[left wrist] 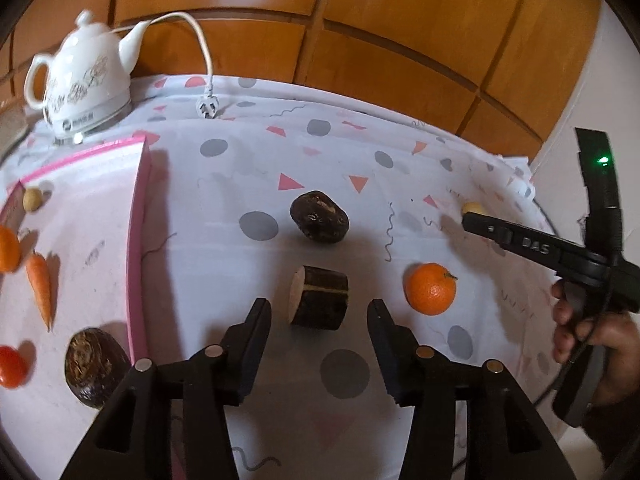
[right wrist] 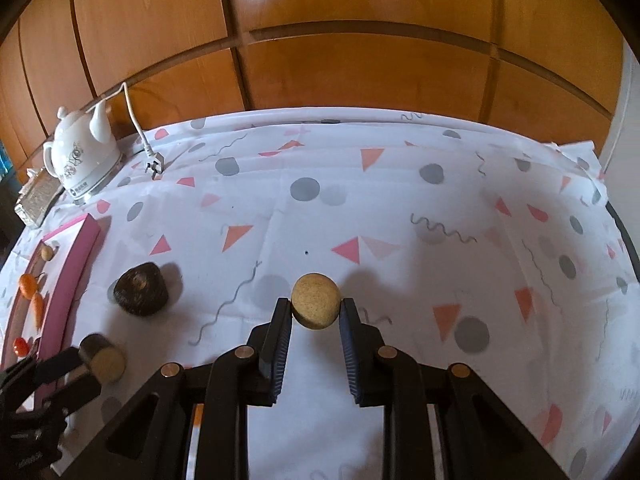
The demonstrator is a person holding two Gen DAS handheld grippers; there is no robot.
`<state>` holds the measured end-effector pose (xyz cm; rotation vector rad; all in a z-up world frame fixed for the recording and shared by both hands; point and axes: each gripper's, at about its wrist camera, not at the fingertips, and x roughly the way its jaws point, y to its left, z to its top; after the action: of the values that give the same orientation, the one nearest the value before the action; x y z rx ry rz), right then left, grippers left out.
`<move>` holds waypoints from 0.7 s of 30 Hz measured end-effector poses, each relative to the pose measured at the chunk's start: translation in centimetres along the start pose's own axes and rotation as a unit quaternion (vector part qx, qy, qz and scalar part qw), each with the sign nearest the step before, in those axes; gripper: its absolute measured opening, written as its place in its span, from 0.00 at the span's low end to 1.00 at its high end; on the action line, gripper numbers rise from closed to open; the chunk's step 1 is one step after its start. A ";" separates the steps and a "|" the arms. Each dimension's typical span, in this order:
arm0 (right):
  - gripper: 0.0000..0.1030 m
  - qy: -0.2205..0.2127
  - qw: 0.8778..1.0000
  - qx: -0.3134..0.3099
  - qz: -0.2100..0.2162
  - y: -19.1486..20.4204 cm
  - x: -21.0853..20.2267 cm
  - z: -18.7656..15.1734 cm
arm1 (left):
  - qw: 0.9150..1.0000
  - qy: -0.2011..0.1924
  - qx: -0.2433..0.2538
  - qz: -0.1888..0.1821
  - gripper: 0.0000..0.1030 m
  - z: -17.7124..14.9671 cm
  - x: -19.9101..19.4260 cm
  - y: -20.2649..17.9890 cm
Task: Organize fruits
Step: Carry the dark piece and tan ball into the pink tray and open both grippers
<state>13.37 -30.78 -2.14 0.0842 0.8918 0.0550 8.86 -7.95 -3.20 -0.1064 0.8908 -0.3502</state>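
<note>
My left gripper [left wrist: 320,316] is open, its fingers on either side of a dark cut fruit piece [left wrist: 319,298] with a pale cut face, lying on the cloth. A dark round fruit [left wrist: 319,218] lies beyond it, and an orange [left wrist: 430,289] to its right. My right gripper [right wrist: 315,310] has its fingers around a small tan round fruit [right wrist: 315,301], touching or nearly touching its sides; in the left wrist view it shows at the right [left wrist: 472,216]. The pink tray [left wrist: 138,248] at left holds a carrot [left wrist: 40,286], an orange [left wrist: 8,249], a tomato [left wrist: 12,366], a dark fruit [left wrist: 96,366] and a small tan fruit [left wrist: 33,199].
A white teapot [left wrist: 82,80] with its cord and plug [left wrist: 207,106] stands at the back left of the patterned tablecloth [right wrist: 400,200]. Wooden panels [right wrist: 320,40] rise behind the table. A glittery box [right wrist: 36,196] sits beside the teapot.
</note>
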 end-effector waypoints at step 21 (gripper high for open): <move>0.23 -0.005 0.999 0.023 0.035 -0.1 -2.3 -3.2 | 0.999 0.014 0.034 0.035 0.27 0.5 0.4 -1.3</move>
<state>9.42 -30.92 -2.36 0.1579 0.8796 0.1004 9.10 -9.35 -2.88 -0.0076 0.9071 -0.3178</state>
